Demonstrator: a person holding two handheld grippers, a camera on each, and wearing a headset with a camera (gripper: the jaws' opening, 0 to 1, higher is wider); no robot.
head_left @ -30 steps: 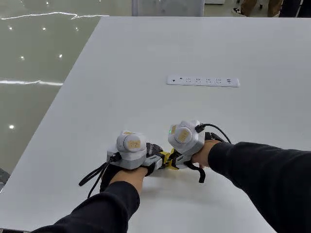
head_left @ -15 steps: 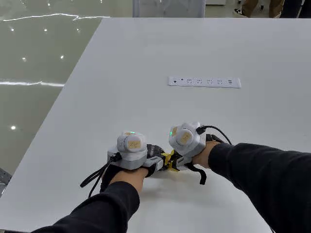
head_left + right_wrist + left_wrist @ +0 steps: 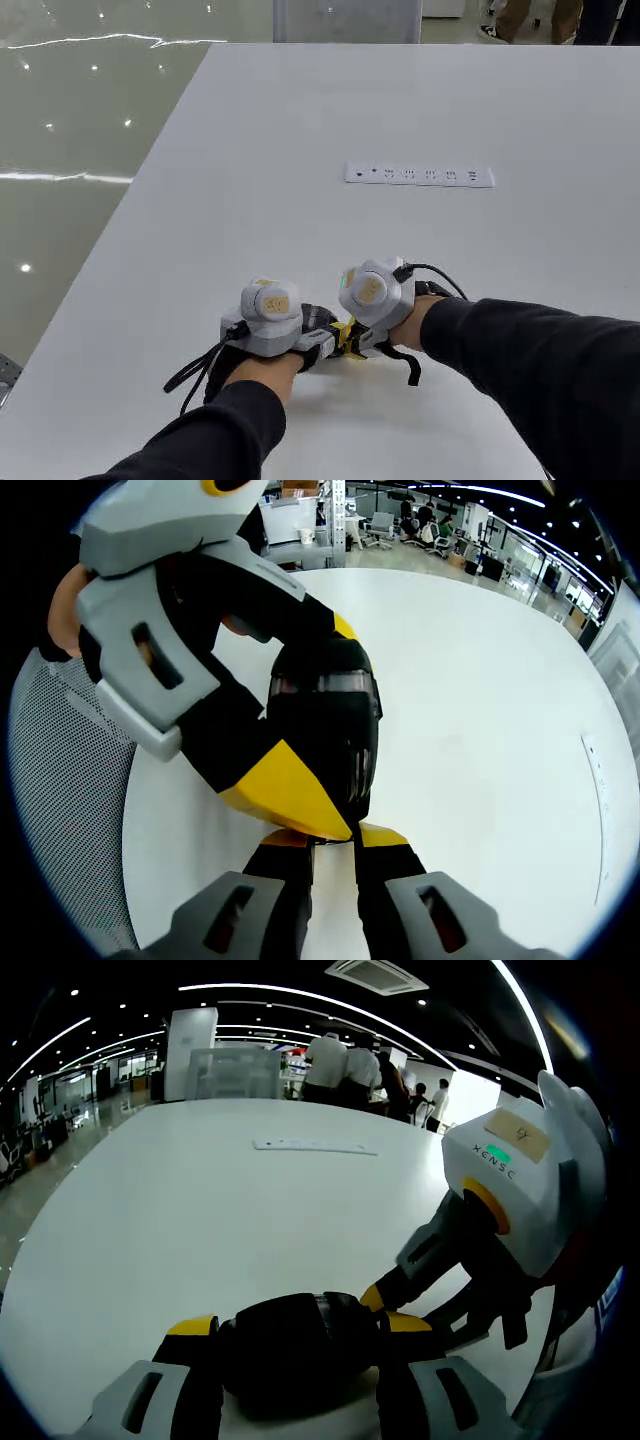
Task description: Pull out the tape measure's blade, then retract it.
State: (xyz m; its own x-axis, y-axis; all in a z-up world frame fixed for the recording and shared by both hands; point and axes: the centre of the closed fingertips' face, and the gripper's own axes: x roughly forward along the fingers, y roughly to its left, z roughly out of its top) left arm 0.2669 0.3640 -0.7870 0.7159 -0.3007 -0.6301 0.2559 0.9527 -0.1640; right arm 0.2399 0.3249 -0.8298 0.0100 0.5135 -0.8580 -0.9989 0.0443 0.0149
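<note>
While clamped on the tape measure (image 3: 300, 1360), low over the white worktop (image 3: 300, 130) and just back from its near edge: left gripper (image 3: 298, 1324), fingers (image 3: 190, 1328) spread round the black case, one yellow-tipped finger on each side. Nose to nose with it, right gripper (image 3: 332, 845), fingers narrow, almost together, pinched at the case's yellow lower corner; thing between them too thin to make out. Touching the worktop or not, cannot tell.

Left edge of the worktop well apart from both grippers, far edge farther off. Broad open stretch of white ahead, up to a power strip (image 3: 418, 175) lying flat and roughly parallel to the far edge. More open white to the right.

On the right gripper's grey shell, in the left gripper view, small lettering reading about "XENS", last letter unsure, over a green patch. Tan stickers on top of both shells, marks too small to read.

Matte and even underfoot of the grippers; beside the left edge, glossy greenish floor (image 3: 60, 150) dotted with lamp reflections. Beyond the far edge, people (image 3: 345, 1060) standing in an open hall under long ceiling light strips. Dark sleeves (image 3: 520, 350) behind both grippers.
</note>
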